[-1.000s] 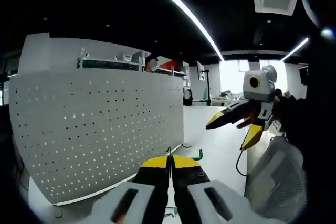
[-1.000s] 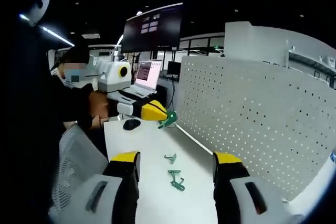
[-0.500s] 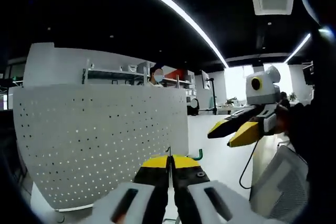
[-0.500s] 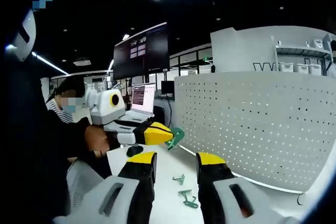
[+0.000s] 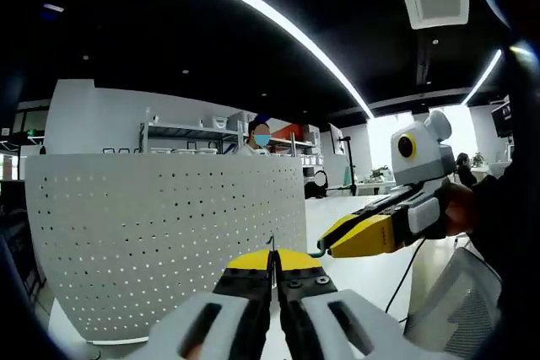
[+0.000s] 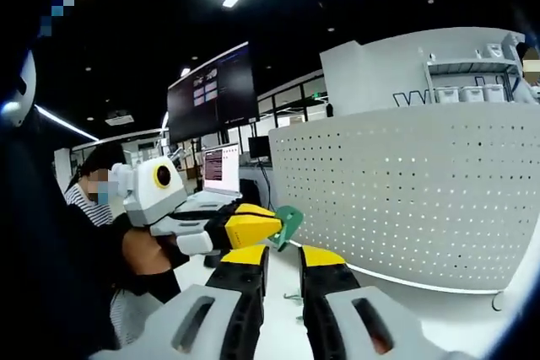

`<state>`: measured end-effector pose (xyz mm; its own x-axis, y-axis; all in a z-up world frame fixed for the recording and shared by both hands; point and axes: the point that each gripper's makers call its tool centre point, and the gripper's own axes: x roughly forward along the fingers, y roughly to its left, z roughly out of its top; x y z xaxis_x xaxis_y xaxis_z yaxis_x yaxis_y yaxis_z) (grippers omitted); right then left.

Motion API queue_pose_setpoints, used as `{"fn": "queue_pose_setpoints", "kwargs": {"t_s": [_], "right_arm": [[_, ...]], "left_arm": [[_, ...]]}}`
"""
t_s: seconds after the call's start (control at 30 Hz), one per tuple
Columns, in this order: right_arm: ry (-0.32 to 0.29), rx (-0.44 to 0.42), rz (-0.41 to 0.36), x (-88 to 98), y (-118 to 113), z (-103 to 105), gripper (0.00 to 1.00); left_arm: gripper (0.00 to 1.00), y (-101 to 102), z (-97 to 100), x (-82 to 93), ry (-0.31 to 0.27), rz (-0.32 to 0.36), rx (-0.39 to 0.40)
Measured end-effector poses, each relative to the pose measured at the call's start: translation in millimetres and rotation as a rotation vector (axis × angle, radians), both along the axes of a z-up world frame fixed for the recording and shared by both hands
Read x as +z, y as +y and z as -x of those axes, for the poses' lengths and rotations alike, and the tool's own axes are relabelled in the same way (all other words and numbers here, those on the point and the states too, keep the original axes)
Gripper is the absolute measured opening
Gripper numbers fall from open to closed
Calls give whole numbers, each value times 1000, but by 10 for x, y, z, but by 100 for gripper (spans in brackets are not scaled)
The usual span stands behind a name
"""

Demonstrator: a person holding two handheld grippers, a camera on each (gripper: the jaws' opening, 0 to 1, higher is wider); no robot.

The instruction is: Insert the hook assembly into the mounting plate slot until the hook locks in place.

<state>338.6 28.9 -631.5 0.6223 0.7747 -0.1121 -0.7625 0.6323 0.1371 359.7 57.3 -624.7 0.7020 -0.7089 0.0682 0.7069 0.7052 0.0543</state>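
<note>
My left gripper [image 5: 272, 257] is shut on a thin metal prong of the green hook [image 5: 320, 251], which sticks out to its right. The left gripper [image 6: 268, 227] also comes in from the left in the right gripper view, carrying the green hook [image 6: 289, 222]. My right gripper [image 6: 284, 255] is open by a narrow gap, with the hook just past its tips. It shows in the left gripper view as the right gripper [image 5: 327, 246], its tips right at the hook. The white perforated mounting plate [image 5: 160, 242] [image 6: 405, 191] stands upright on the table.
A white table [image 6: 422, 314] carries a loose green hook [image 6: 295, 297] below the grippers. A person's hand [image 6: 143, 250] holds the left gripper. A big screen [image 6: 211, 90] and a laptop [image 6: 221, 170] stand behind. A mesh chair [image 5: 460, 309] is at right.
The right gripper's jaws have narrowed from wide apart to a small gap. The two grippers have come together, so the held hook now sits at the right gripper's tips.
</note>
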Motion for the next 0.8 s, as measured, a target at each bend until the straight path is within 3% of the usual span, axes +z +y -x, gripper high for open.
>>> {"fn": "queue_pose_setpoints", "kwargs": {"t_s": [0.47, 0.8], "right_arm": [[26, -51, -55, 16, 19, -125, 4], [34, -74, -55, -10, 6, -168, 1]], "left_arm": [[1, -129, 24, 20, 23, 74, 6], [1, -176, 21, -24, 56, 113, 1]]}}
